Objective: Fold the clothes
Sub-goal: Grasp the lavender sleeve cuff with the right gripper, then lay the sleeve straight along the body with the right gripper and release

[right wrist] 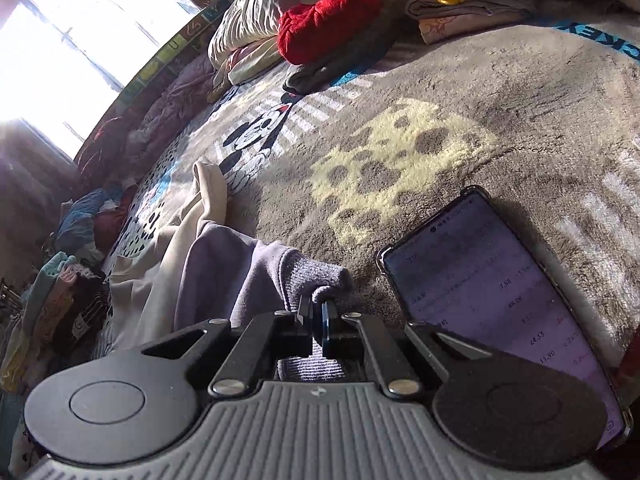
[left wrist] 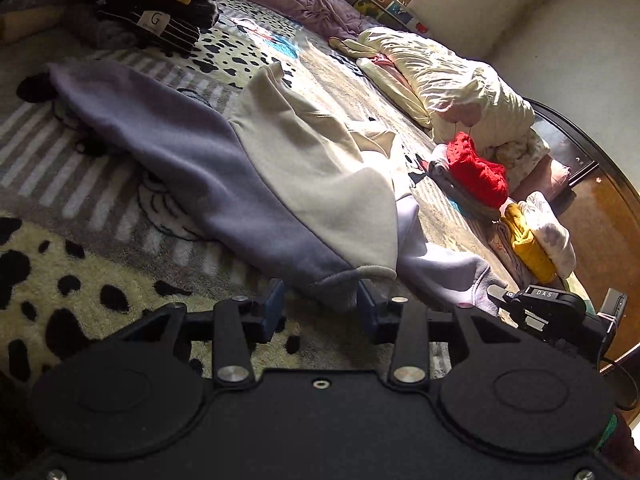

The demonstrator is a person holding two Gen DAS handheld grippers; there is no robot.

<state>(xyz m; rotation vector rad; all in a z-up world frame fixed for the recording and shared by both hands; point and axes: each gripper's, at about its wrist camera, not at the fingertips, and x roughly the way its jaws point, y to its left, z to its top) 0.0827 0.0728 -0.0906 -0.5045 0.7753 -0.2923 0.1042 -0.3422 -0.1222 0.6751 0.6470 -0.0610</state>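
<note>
A sweatshirt (left wrist: 224,160), purple-grey with cream panels, lies stretched across the patterned blanket (left wrist: 60,280). Its ribbed hem (left wrist: 336,286) sits between the fingers of my left gripper (left wrist: 322,306), which stands open; the left finger is clear of the cloth. My right gripper (right wrist: 318,316) is shut on the purple ribbed sleeve cuff (right wrist: 320,276), low over the blanket (right wrist: 460,92). In the left wrist view the right gripper (left wrist: 498,294) appears at the lower right, holding that sleeve (left wrist: 440,268).
A phone (right wrist: 500,280) with a lit screen lies on the blanket right of my right gripper. Folded piles stand around: a dark stack with a G label (left wrist: 156,20), a red knit (left wrist: 476,172), yellow items (left wrist: 528,244). A cream quilt (left wrist: 452,80) lies by the wall.
</note>
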